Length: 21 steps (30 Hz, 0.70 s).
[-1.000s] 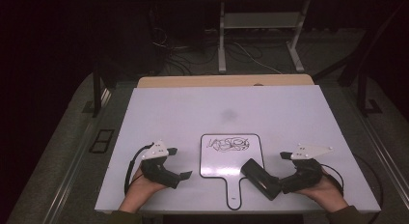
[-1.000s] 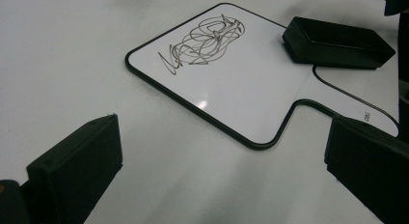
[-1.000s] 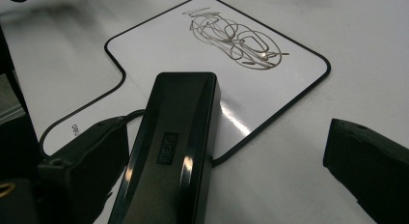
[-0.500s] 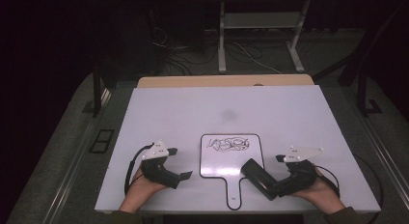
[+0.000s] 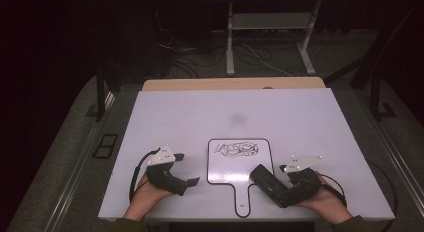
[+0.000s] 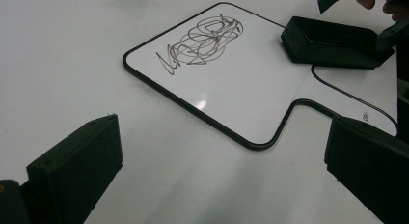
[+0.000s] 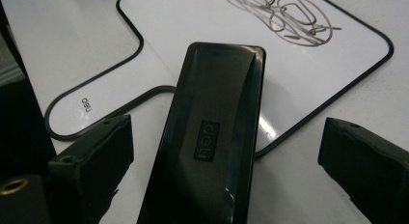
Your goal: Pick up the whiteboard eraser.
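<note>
Spread wide, the right gripper (image 7: 226, 171) straddles the black eraser (image 7: 217, 132), its jaws standing apart on either side of the block without touching it, so nothing is clamped yet. That eraser lies on the lower right corner of the small whiteboard (image 5: 239, 162), long side aimed toward the scribble (image 5: 236, 150) near the board's top edge, probably lined up for wiping it. Paddle-shaped, the whiteboard rests flat near the front edge of the table (image 5: 200, 112), handle pointing at the person. Off its left edge, the left gripper (image 5: 190, 184) also has open jaws with nothing between them, perhaps waiting to steady the board.
</note>
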### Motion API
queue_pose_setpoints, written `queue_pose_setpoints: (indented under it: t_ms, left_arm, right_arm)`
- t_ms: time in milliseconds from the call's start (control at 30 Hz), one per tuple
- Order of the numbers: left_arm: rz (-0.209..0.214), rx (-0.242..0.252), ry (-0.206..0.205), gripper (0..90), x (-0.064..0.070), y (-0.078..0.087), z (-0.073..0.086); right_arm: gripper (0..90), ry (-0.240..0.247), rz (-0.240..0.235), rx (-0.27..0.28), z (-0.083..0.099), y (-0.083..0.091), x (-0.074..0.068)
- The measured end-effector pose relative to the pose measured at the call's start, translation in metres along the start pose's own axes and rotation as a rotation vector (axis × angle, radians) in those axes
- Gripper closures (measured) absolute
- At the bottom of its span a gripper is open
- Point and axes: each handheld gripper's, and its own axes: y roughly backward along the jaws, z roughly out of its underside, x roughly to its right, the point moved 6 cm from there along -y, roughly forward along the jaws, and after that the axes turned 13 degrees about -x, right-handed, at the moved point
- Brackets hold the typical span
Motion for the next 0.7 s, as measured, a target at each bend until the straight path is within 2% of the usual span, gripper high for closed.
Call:
queue_pose_setpoints:
  t_ms: [67,167,333,433,533,700]
  left_arm:
    - [0.001,0.001,0.0,0.0,0.0,0.0,0.0]
    - [0.001,0.001,0.0,0.0,0.0,0.0,0.0]
    - [0.0,0.001,0.0,0.0,0.0,0.0,0.0]
    - [0.0,0.0,0.0,0.0,0.0,0.0,0.0]
    - [0.0,0.001,0.0,0.0,0.0,0.0,0.0]
    - [0.0,0.0,0.0,0.0,0.0,0.0,0.0]
  right_arm:
    - [5.6,0.004,0.004,-0.008,0.0,-0.003,-0.001]
    - [11.4,0.021,0.018,-0.024,-0.001,-0.005,-0.002]
    - [13.5,0.033,0.01,-0.052,-0.001,-0.009,-0.006]
    - [15.0,0.04,0.025,-0.068,-0.001,-0.012,-0.008]
    - [20.2,0.05,0.041,-0.072,-0.002,-0.012,-0.007]
    - [24.6,0.058,0.05,-0.086,-0.001,-0.013,-0.009]
